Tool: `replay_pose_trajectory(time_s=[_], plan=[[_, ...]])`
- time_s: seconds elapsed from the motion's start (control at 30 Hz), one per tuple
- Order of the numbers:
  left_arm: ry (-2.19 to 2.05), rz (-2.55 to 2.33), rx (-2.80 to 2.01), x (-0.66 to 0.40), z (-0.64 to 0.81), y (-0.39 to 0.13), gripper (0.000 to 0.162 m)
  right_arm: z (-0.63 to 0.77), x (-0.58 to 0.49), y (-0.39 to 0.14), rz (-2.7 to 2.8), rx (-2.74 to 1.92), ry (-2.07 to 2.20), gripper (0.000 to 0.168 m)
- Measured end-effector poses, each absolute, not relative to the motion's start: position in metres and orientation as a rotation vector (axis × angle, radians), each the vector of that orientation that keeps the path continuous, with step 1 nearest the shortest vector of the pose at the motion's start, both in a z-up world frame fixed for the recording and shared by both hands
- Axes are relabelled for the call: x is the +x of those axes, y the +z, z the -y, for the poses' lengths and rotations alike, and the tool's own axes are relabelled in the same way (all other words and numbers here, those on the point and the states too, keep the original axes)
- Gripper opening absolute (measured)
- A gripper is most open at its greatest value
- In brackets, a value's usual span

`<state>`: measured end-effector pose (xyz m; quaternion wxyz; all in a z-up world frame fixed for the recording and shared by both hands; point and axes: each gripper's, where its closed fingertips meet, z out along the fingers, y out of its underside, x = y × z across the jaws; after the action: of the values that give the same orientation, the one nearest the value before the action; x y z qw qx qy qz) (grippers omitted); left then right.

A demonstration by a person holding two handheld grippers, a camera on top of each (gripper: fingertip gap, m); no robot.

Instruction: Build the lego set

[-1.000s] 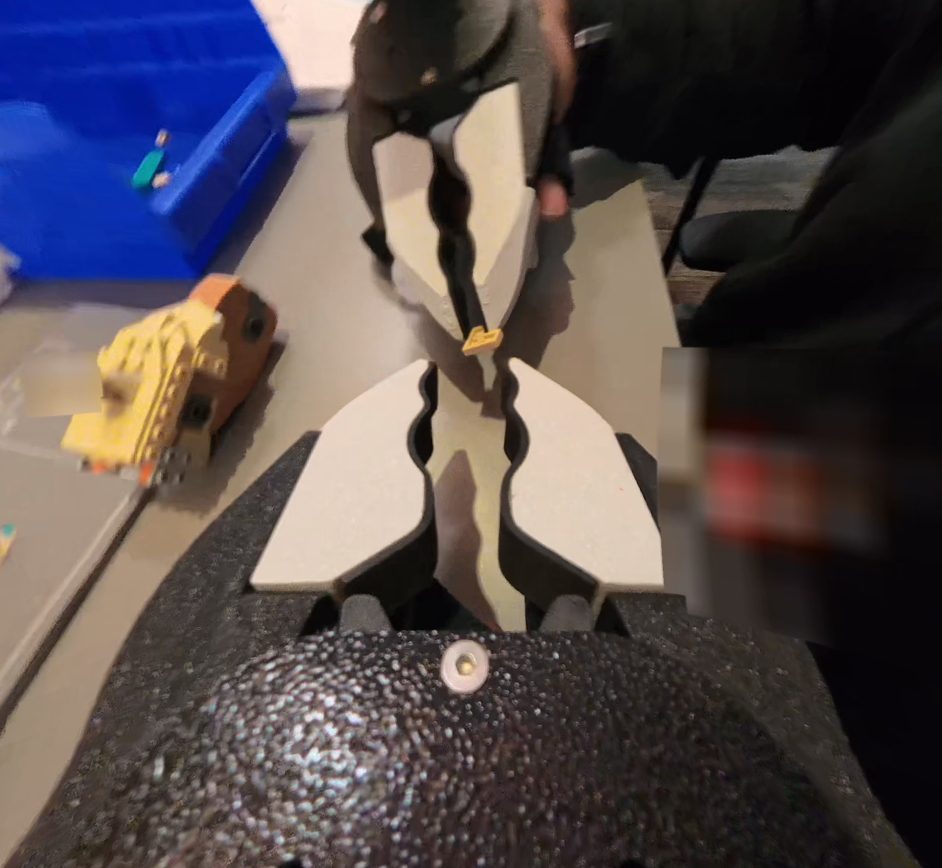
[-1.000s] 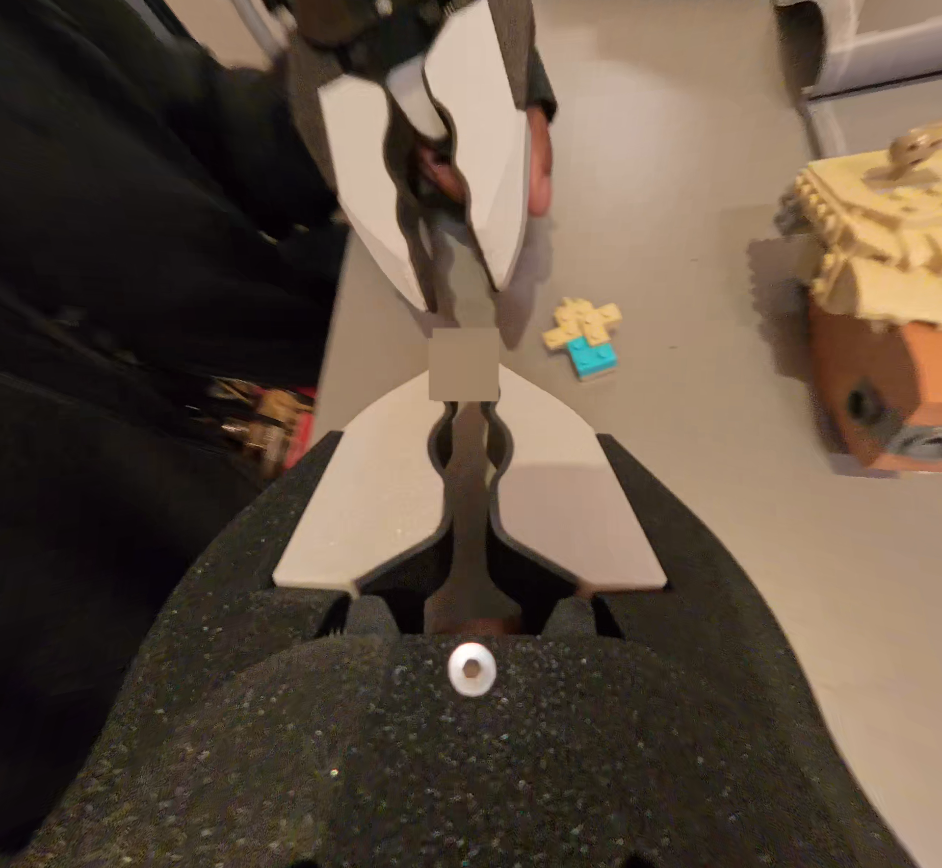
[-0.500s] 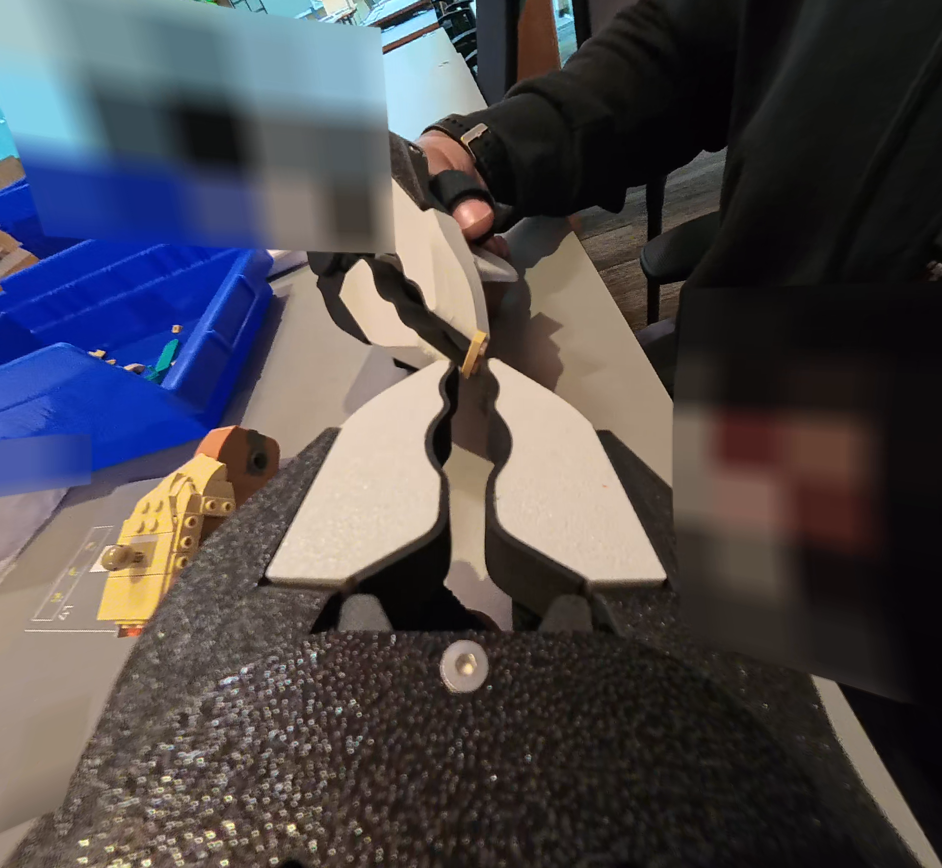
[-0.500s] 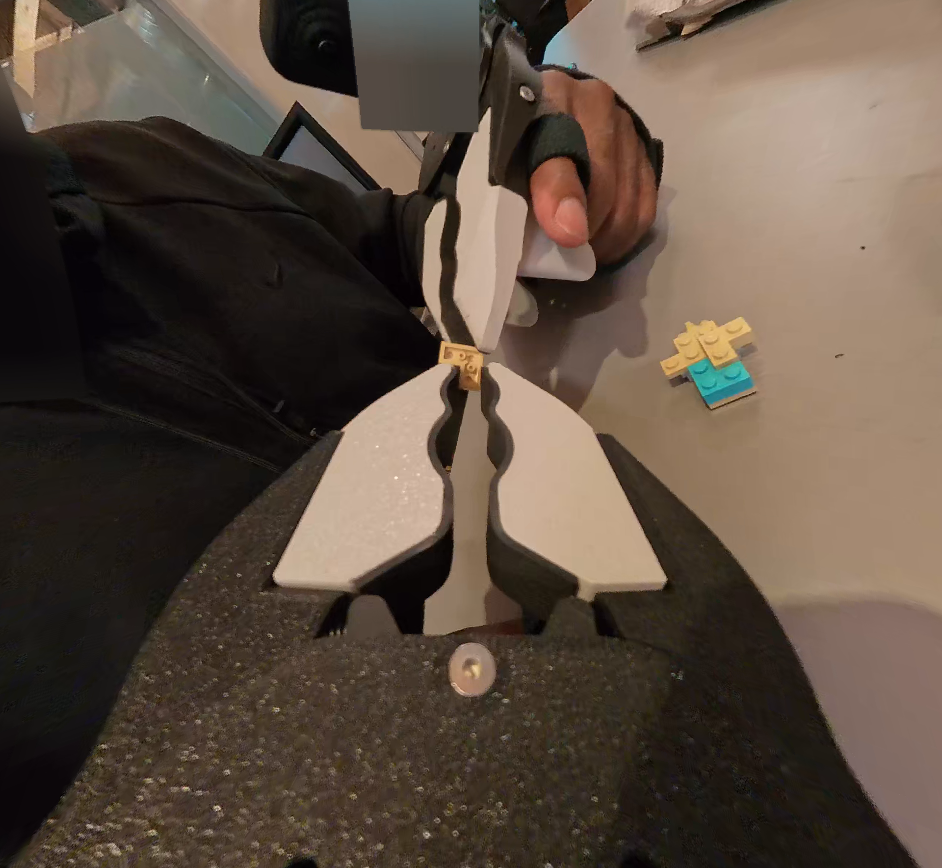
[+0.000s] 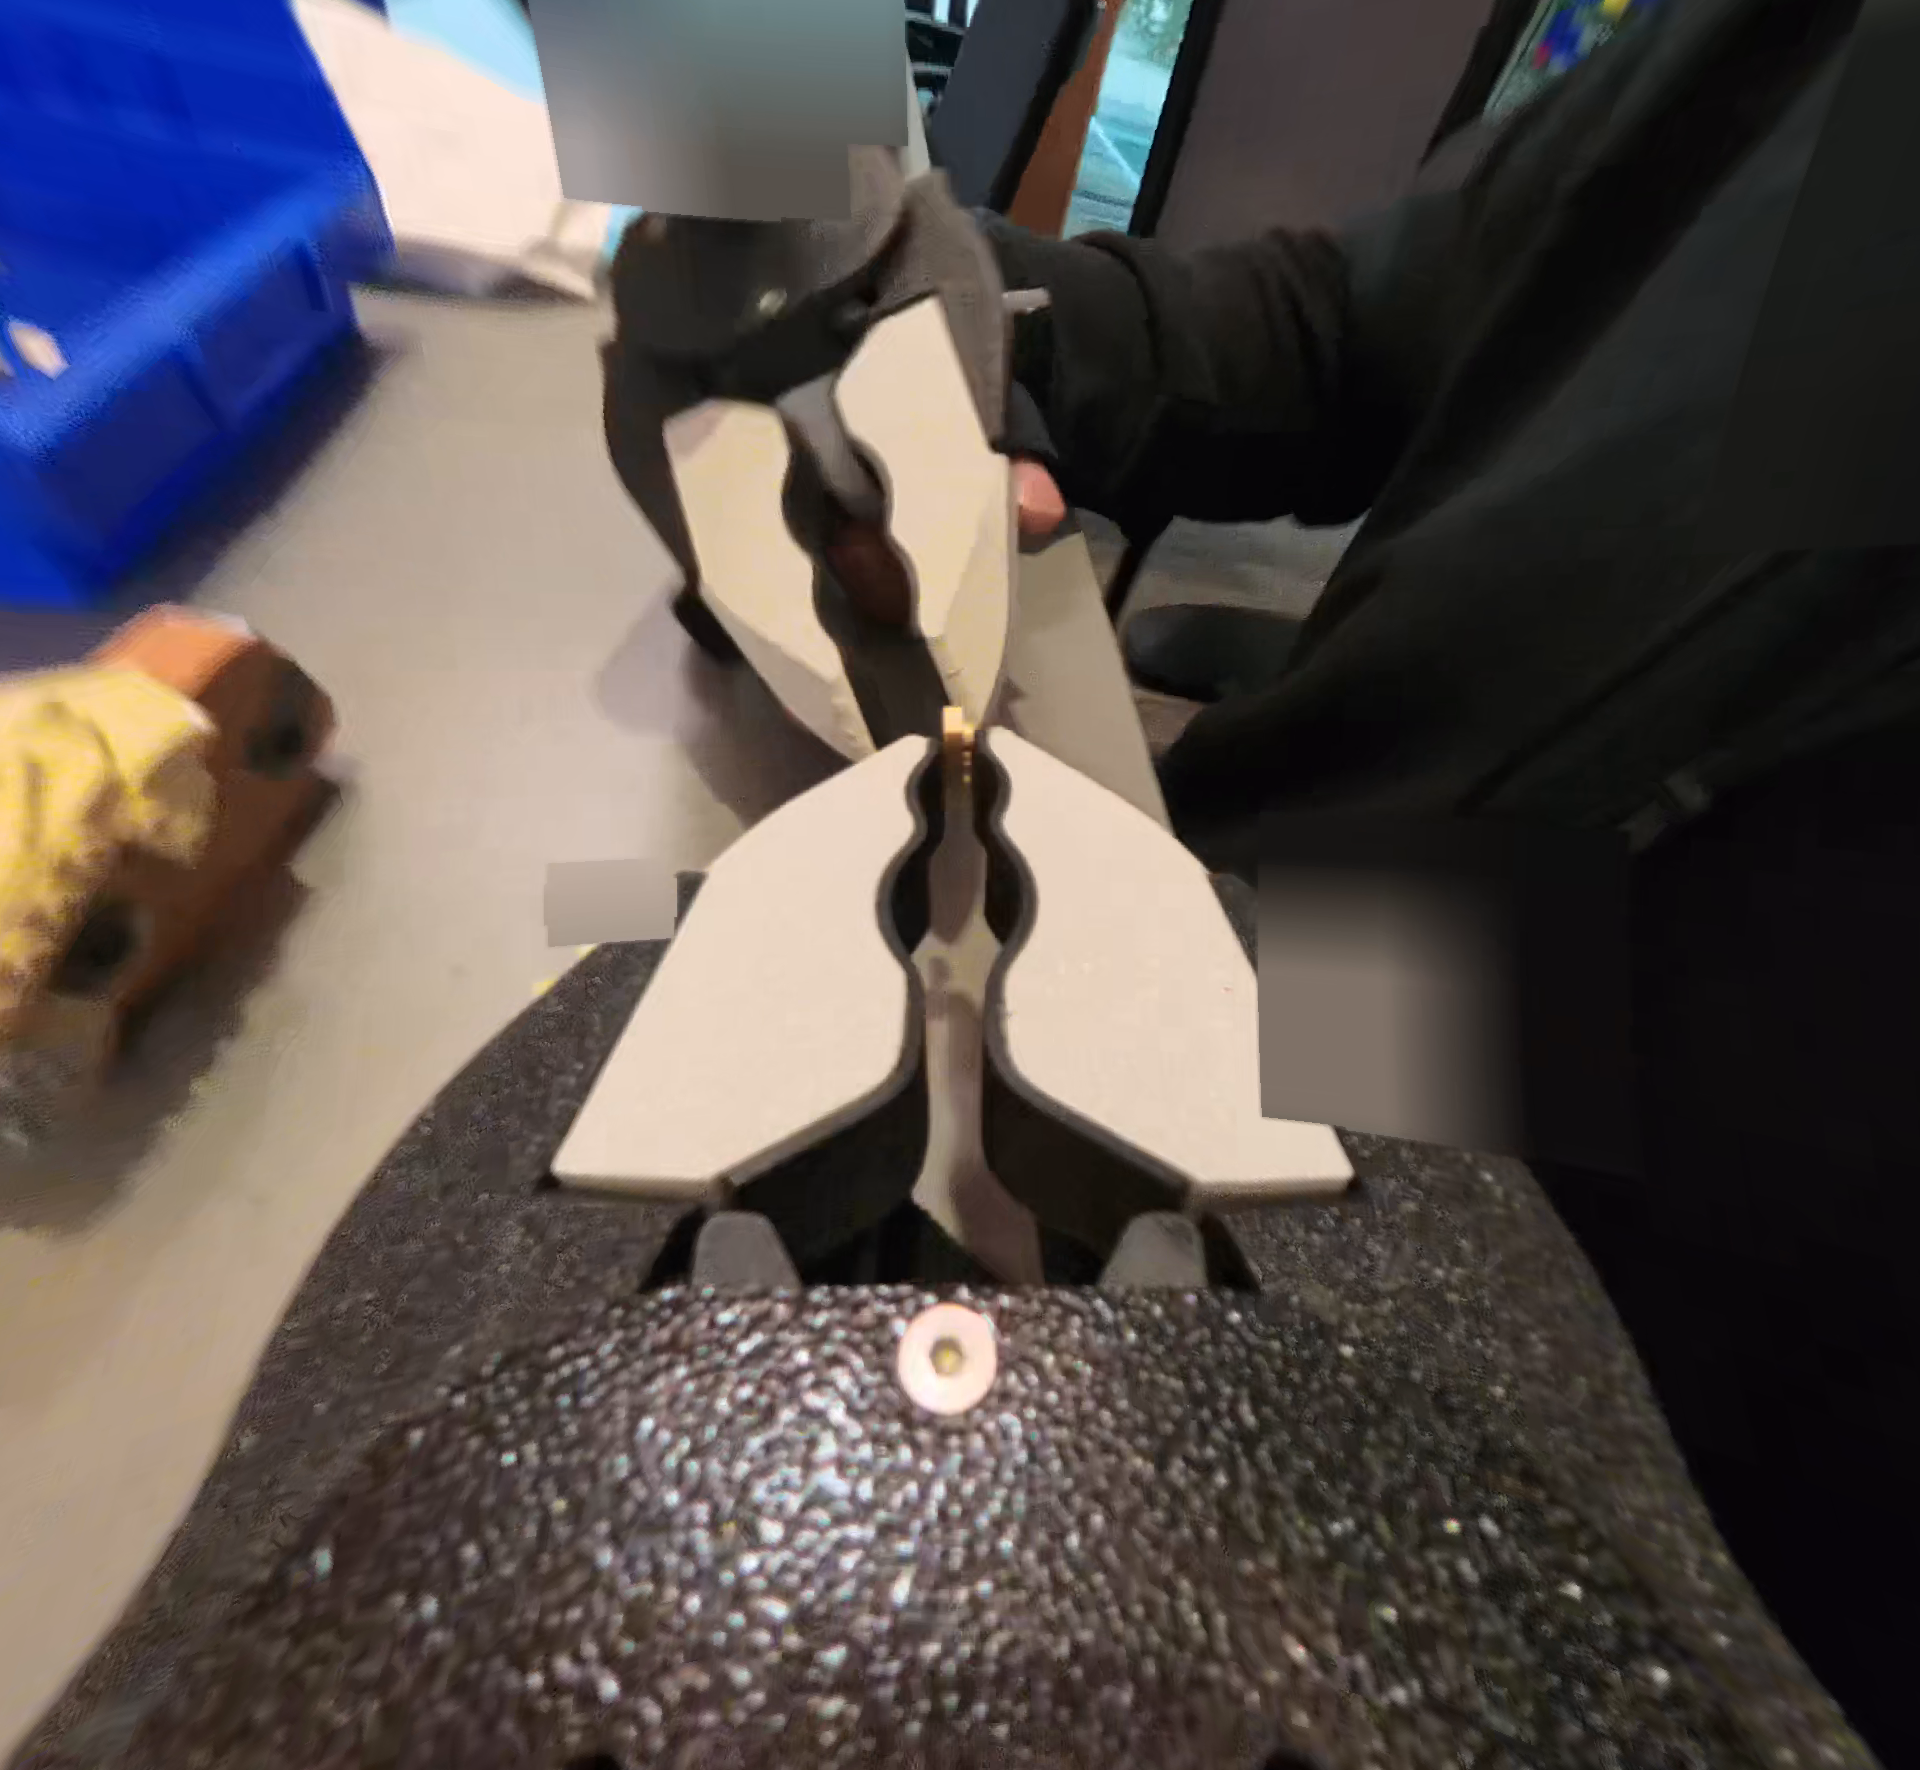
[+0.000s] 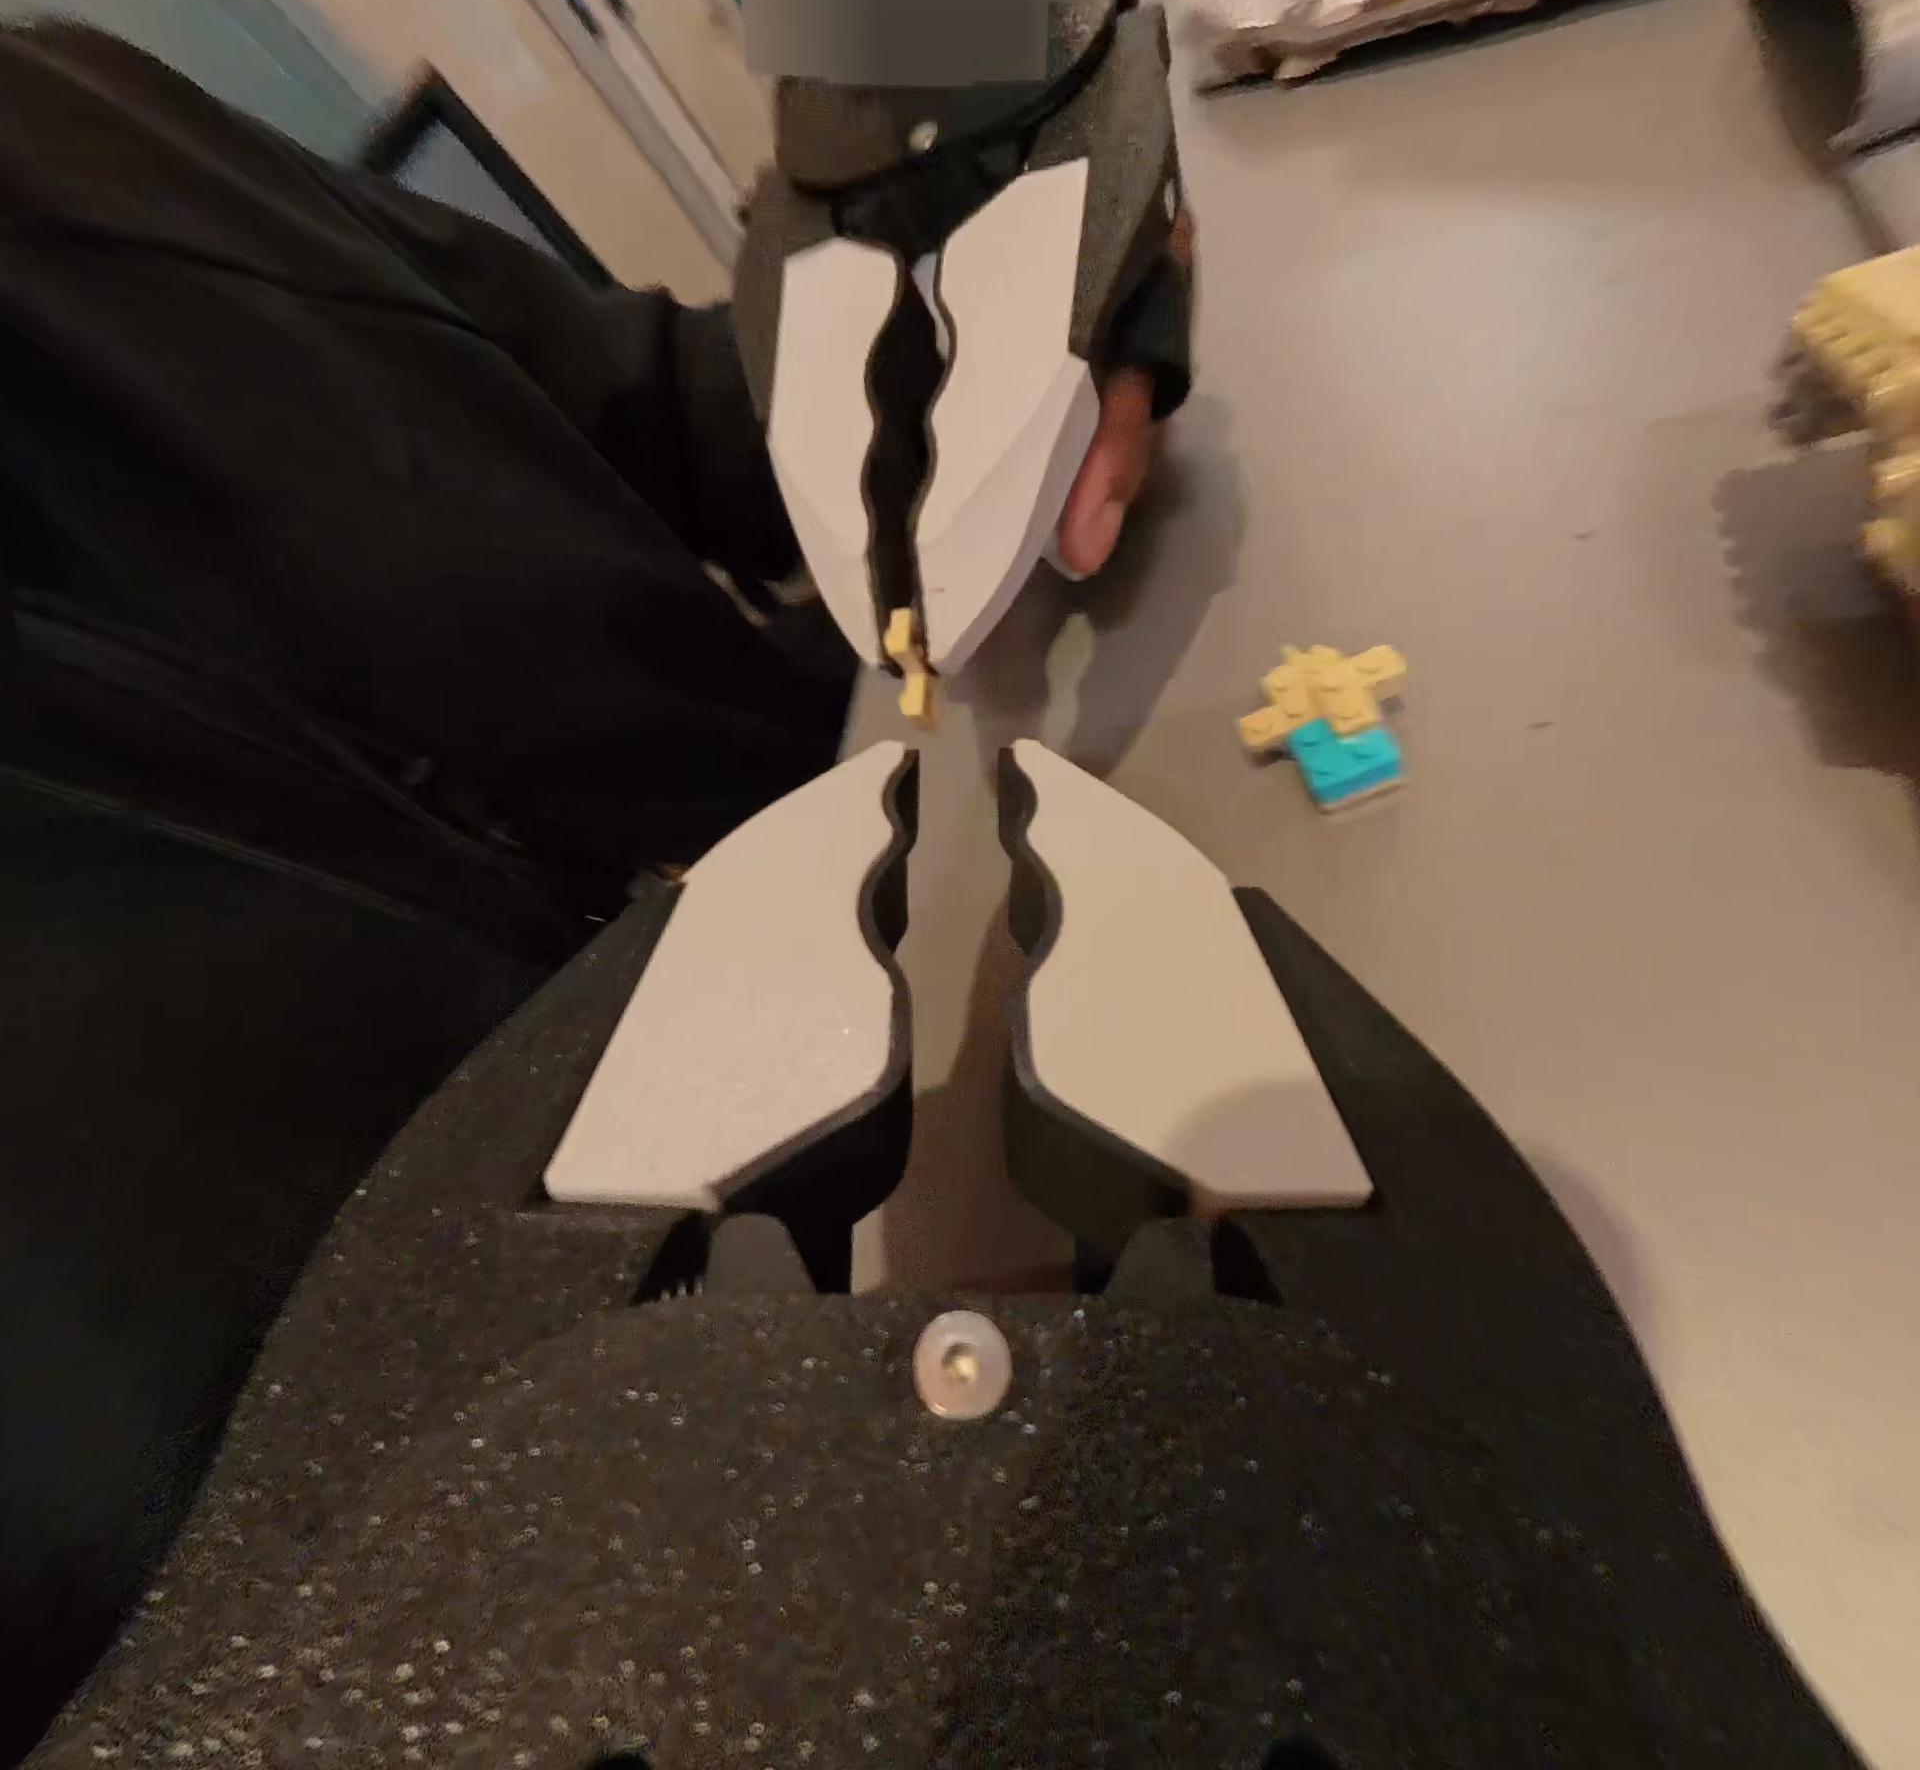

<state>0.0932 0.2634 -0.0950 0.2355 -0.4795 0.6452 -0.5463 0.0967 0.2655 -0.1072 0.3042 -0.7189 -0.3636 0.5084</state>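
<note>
Your left gripper [image 5: 961,764] pinches the tiny tan brick [image 6: 912,671] in the air; your right gripper [image 6: 956,756] is open, empty — bump it and the brick could drop.

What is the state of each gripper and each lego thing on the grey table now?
left gripper: shut on the small tan lego piece.
small tan lego piece: held in the air.
right gripper: open, empty.
yellow and teal lego cluster: lying loose on the grey table.
big yellow and brown lego model: resting on the table, untouched.
</note>
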Motion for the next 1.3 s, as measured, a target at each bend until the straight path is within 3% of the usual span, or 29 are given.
replay_pose_trajectory(time_s=[0.17, 0.37, 0.93, 1.03, 1.3], plan=[[-1.798, -1.578, -1.720, 0.096, -0.275, -0.099, 0.004, -0.280, 0.108, -0.120, 1.195, -1.804, 0.829, 0.015], [-1.969, -1.354, -1.860, 0.099, -0.284, -0.096, 0.004, -0.293, 0.103, -0.118, 1.249, -1.619, 0.459, 0.016], [-2.113, -1.144, -1.920, 0.101, -0.288, -0.091, 0.004, -0.290, 0.095, -0.099, 1.136, -1.452, 0.274, 0.016], [-2.111, -1.152, -1.922, 0.101, -0.287, -0.092, 0.004, -0.293, 0.096, -0.098, 1.117, -1.454, 0.242, 0.008], [-1.992, -1.036, -1.897, 0.101, -0.304, -0.091, 0.013, -0.310, 0.109, -0.092, 0.770, -1.671, 0.287, 0.008]])
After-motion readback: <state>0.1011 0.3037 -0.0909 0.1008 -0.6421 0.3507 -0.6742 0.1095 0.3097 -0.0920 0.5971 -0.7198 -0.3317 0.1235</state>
